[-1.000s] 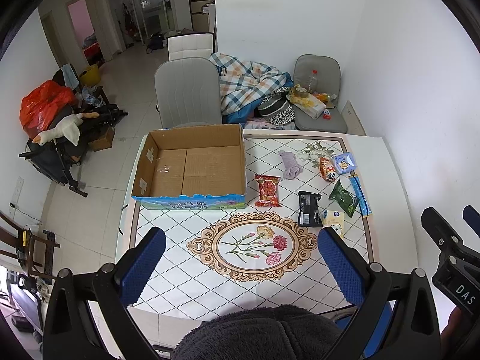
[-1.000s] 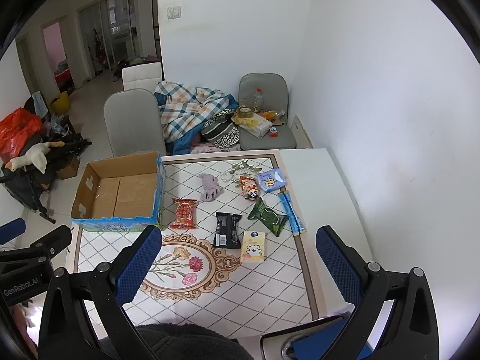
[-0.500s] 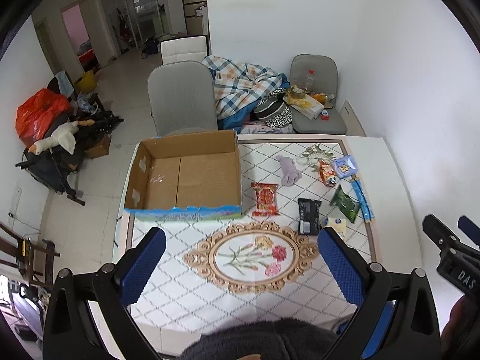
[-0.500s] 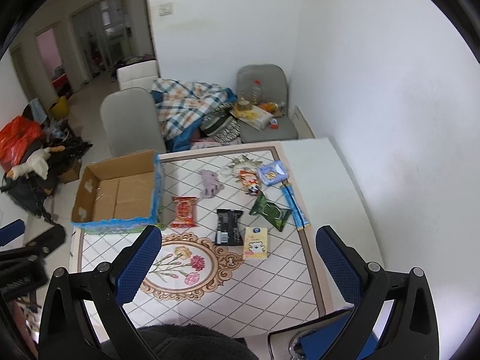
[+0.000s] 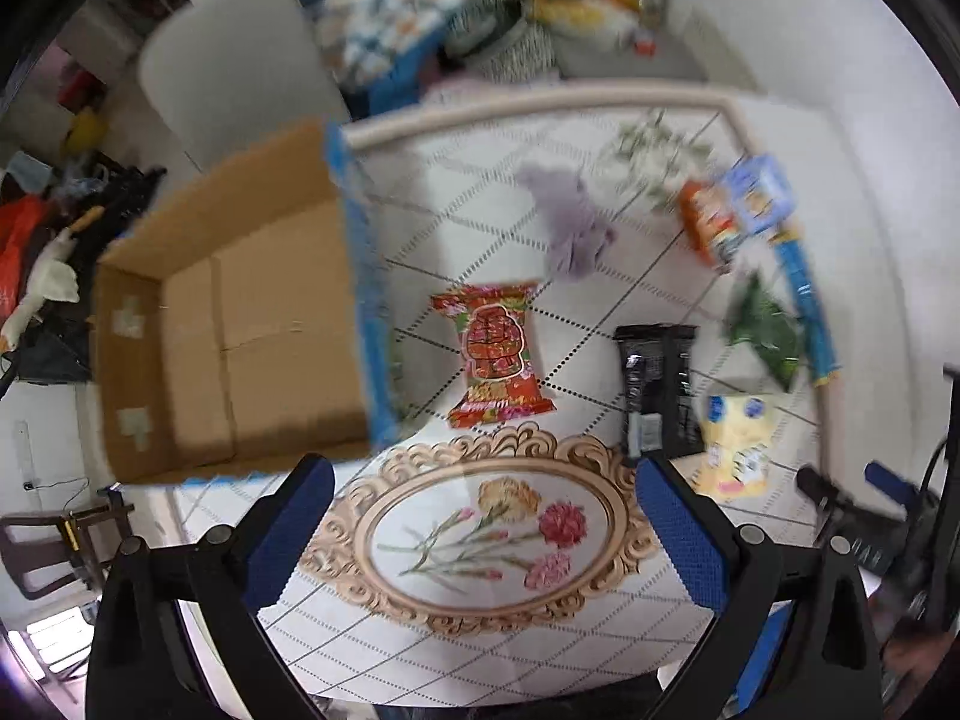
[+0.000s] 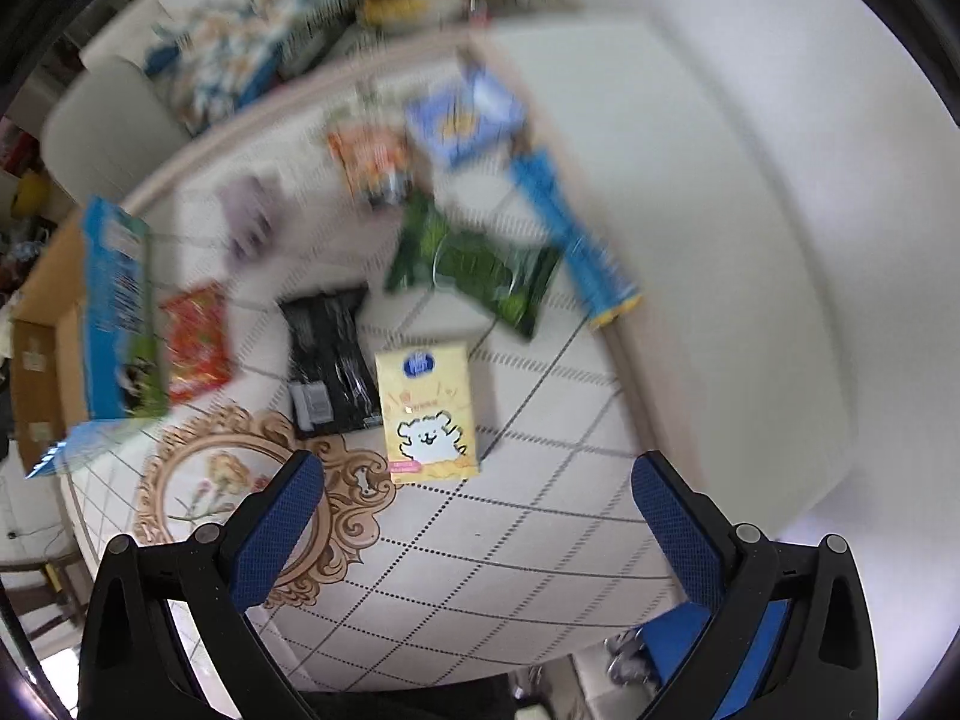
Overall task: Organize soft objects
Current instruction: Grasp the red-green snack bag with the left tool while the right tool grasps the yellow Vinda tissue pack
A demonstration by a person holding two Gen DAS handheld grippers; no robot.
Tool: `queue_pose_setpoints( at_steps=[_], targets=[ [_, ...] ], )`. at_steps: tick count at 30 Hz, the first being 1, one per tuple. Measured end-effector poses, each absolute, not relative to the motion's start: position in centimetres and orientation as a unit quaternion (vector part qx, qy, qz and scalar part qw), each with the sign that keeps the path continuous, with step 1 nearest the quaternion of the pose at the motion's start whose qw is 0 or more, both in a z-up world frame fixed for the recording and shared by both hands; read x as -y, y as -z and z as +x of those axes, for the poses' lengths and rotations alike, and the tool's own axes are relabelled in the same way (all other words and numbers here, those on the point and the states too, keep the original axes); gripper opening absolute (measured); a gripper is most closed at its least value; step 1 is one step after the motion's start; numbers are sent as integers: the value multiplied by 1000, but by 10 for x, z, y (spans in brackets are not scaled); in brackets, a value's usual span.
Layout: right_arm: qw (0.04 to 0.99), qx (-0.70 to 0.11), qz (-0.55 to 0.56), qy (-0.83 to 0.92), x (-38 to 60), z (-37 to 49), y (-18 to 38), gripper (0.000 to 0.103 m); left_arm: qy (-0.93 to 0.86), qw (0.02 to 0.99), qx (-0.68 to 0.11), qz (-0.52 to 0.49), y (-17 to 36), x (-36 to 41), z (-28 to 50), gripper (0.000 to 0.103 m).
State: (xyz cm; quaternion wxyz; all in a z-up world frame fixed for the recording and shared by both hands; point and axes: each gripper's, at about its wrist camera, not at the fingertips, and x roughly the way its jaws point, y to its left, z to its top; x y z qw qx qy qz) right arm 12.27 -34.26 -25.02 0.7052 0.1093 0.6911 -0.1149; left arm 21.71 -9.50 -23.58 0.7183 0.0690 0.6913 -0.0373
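Observation:
Several soft packets lie on the table. A red snack packet (image 5: 495, 357) (image 6: 195, 339), a black packet (image 5: 657, 387) (image 6: 327, 354), a yellow tissue pack (image 5: 735, 441) (image 6: 427, 411), a green packet (image 5: 765, 330) (image 6: 474, 264), a purple plush (image 5: 567, 225) (image 6: 249, 219), an orange packet (image 5: 705, 228) (image 6: 372, 168), a blue pack (image 5: 759, 192) (image 6: 462, 117) and a blue stick pack (image 5: 807, 306) (image 6: 573, 240). An open, empty cardboard box (image 5: 234, 324) (image 6: 48, 336) stands at the left. My left gripper (image 5: 483, 516) is open and empty above the flower medallion. My right gripper (image 6: 477, 513) is open and empty just short of the tissue pack.
The table (image 6: 720, 252) has a tiled cloth with a flower medallion (image 5: 486, 534). A grey chair (image 5: 234, 72) and a pile of plaid bedding (image 5: 396, 12) stand behind the table. Clutter lies on the floor at the left (image 5: 36, 252). Both views are motion-blurred.
Both grippers have dropped fast toward the table and moved forward. The packets now look much larger and closer. Nothing on the table has moved.

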Motion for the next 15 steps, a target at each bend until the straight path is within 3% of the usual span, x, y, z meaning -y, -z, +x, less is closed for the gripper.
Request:
queue_pose_setpoints(
  at_steps=[4,7,15],
  targets=[
    [676,-720,111,111,334,131,306,101,26,671,-735,87,302,112,250,102],
    [663,-732,112,109,329,137,332,98,13,648,-754,108,344,122,267,96],
    [645,-746,137,96,325,142,362,97,-3,610,-779,146,405,132,280,91]
  ],
)
